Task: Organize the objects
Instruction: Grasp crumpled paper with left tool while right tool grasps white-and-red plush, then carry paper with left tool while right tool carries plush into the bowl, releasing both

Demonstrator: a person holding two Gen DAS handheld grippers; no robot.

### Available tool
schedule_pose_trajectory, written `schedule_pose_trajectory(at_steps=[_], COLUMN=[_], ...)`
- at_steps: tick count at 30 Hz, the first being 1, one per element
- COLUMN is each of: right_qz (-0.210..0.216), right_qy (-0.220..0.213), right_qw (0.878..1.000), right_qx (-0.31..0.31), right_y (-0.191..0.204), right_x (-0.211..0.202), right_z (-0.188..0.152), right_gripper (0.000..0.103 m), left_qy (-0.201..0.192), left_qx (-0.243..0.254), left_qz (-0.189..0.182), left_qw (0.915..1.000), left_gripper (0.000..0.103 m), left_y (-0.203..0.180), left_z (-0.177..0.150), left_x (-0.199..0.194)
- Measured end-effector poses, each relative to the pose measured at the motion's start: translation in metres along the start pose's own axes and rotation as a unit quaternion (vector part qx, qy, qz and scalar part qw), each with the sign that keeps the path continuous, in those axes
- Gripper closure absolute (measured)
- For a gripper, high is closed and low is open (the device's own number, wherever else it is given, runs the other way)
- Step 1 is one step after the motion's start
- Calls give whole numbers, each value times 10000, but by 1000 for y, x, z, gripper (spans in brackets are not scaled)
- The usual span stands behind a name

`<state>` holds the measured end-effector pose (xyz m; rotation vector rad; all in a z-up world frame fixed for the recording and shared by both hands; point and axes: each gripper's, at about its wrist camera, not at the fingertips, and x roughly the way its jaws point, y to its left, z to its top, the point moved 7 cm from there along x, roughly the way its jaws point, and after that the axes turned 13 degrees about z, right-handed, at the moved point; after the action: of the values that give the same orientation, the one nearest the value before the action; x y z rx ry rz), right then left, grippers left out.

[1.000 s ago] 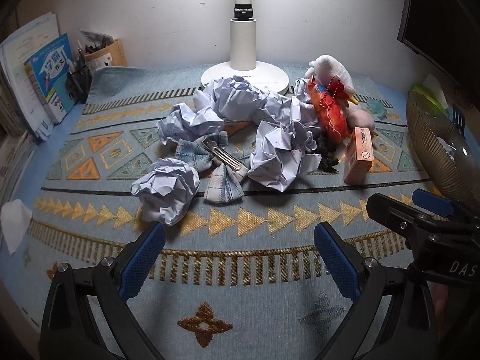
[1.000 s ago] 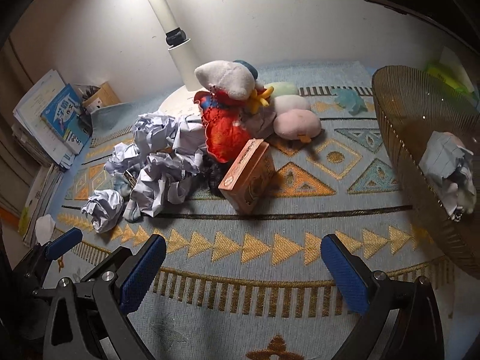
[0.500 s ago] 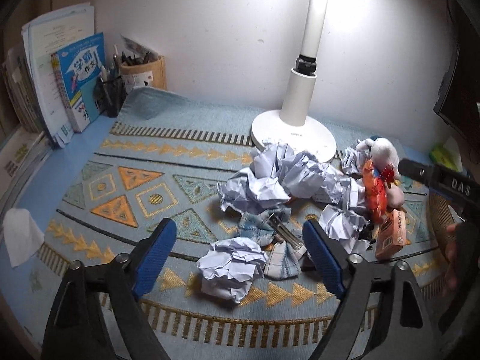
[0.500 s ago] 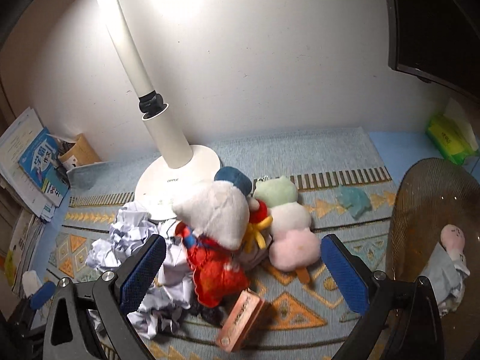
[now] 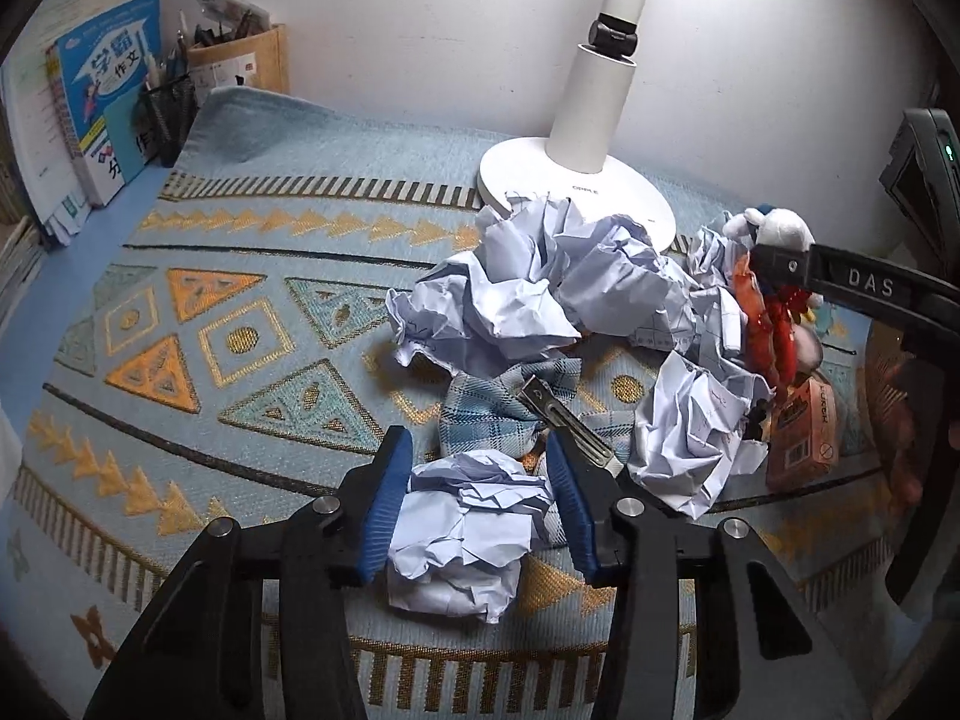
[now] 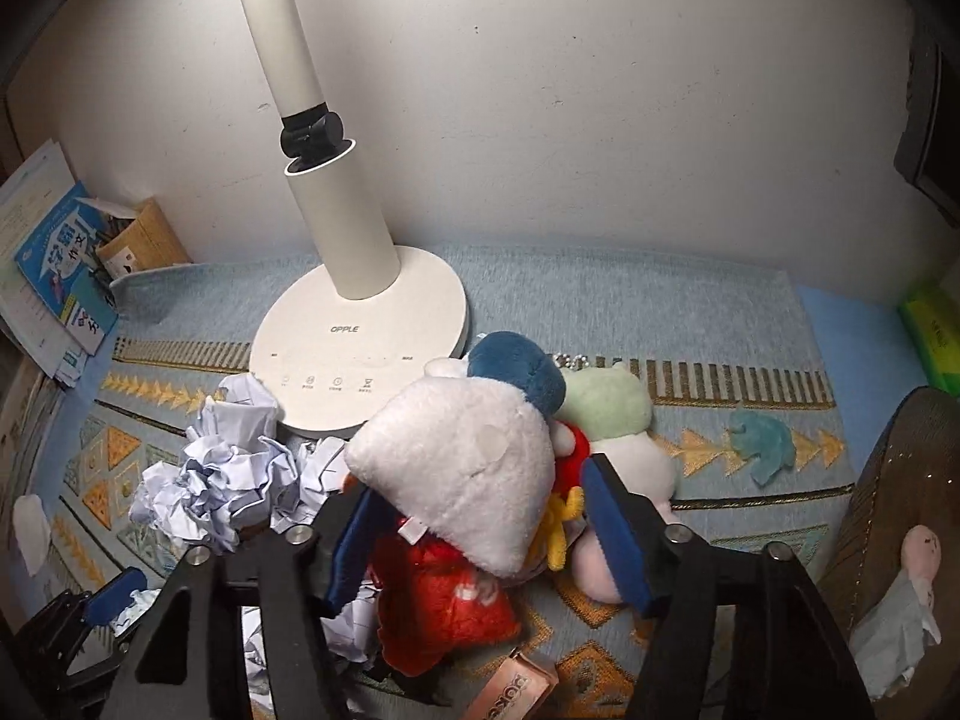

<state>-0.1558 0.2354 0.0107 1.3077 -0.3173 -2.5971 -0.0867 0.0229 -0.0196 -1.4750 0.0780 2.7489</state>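
Closed around a crumpled paper ball (image 5: 465, 531) near the front edge of a bench draped in a blue patterned cloth (image 5: 198, 360): the left hand-held gripper (image 5: 477, 507), blue pads pressed against both sides of the wad. Just behind the ball, a plaid fabric piece (image 5: 492, 408) with a metal clip (image 5: 567, 420) lying across it. Beyond that, toward the back edge, a heap of crumpled paper (image 5: 540, 294) against the round base of a white desk lamp (image 5: 576, 192). To the right of the heap, an orange box (image 5: 804, 435) beside a red-and-white plush toy (image 5: 774, 276).

Clamped on that plush toy (image 6: 456, 480) near the middle of the bench: the right hand-held gripper (image 6: 486, 534), fingers set either side of the white head and red body. Touching the toy on its right, a pastel plush (image 6: 618, 438) in green, white and pink. At the right edge, a brown mesh basket (image 6: 888, 492) with a small doll (image 6: 918, 552) inside. On the cloth between basket and plush, a small teal fabric scrap (image 6: 762, 444). At the back left corner, upright books (image 5: 102, 102) and a pen holder (image 5: 168, 114) against the wall.
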Motion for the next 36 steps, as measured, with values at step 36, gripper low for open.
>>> schedule_pose_trajectory(at_steps=[36], right_qz=[-1766], right_qy=[-1610], right_qw=[9597], right_qx=[1476], right_y=[-179], right_x=[-244], right_z=[-90], right_gripper=[54], left_qy=[-823], left_qx=[2052], left_qz=[-2526], left_qw=[9420], left_gripper=[65], left_y=[-301], left_z=[67], left_x=[-126])
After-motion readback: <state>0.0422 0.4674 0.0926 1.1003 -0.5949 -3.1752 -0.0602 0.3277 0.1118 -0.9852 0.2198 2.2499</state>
